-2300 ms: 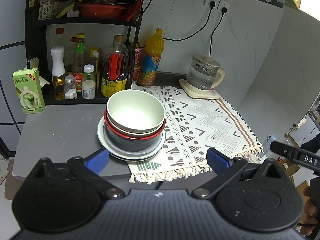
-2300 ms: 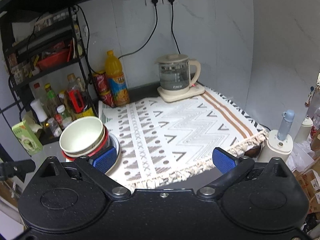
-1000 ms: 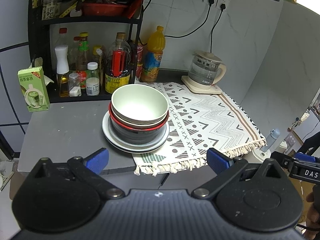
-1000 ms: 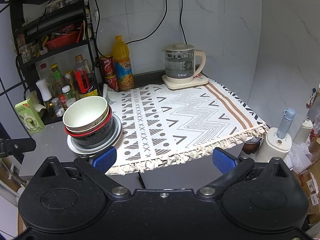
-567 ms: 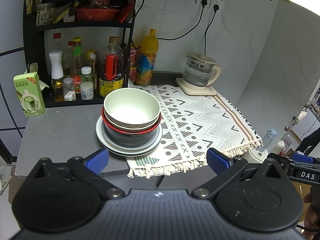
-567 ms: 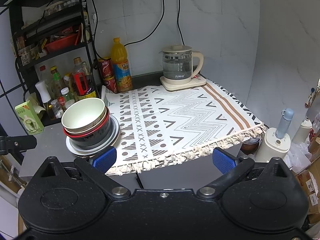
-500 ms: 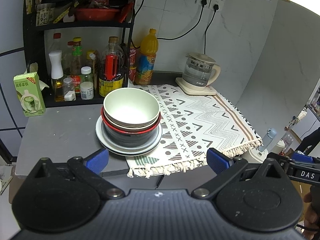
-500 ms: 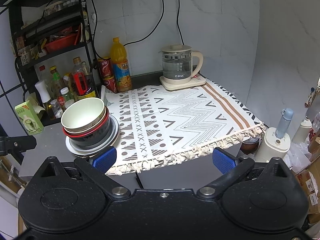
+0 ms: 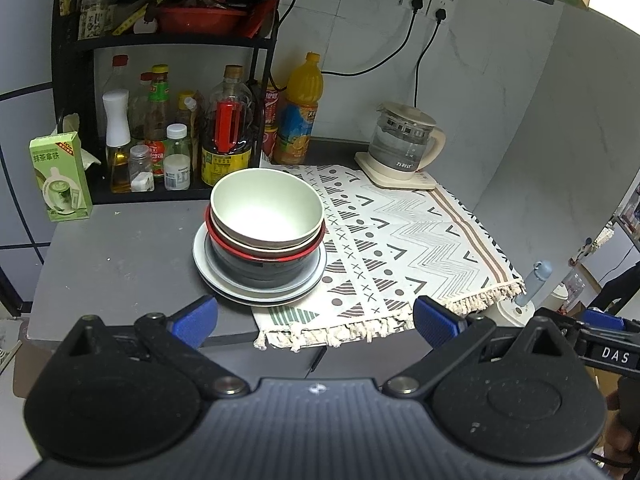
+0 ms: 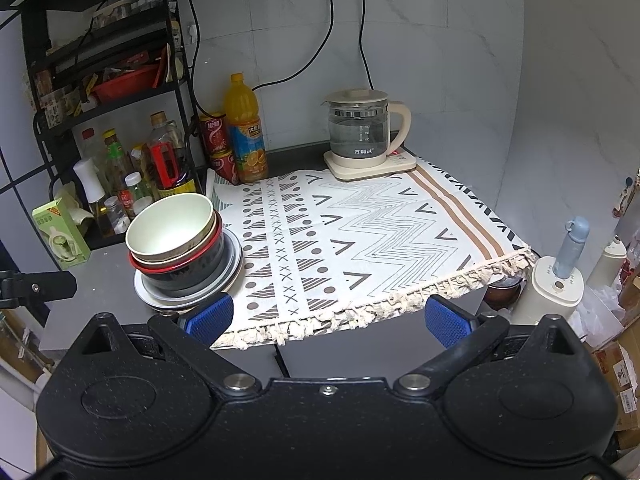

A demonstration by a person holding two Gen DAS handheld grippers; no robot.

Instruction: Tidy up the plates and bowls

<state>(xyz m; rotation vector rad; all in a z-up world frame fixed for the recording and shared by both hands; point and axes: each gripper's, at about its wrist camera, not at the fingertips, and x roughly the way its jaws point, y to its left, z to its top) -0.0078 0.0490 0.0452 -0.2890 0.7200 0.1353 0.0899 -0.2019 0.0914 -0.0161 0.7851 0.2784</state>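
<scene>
Bowls (image 9: 267, 216) stacked on plate (image 9: 208, 268), bottles (image 9: 226, 128) behind, kettle (image 9: 404, 148) apart

My right gripper (image 10: 326, 320) hangs with jaws spread wide, clear of the counter's front edge. Nested bowls (image 10: 172, 232) sit on stacked plates (image 10: 234, 258), half on the patterned cloth (image 10: 360, 232), left of me.

both tools backed off bowl stack (image 9: 266, 236)

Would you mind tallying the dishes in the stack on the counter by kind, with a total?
Bowls: 3, a pale green bowl, a beige bowl and a red-rimmed black bowl
Plates: 2 visible, grey plates
Total: 5
</scene>
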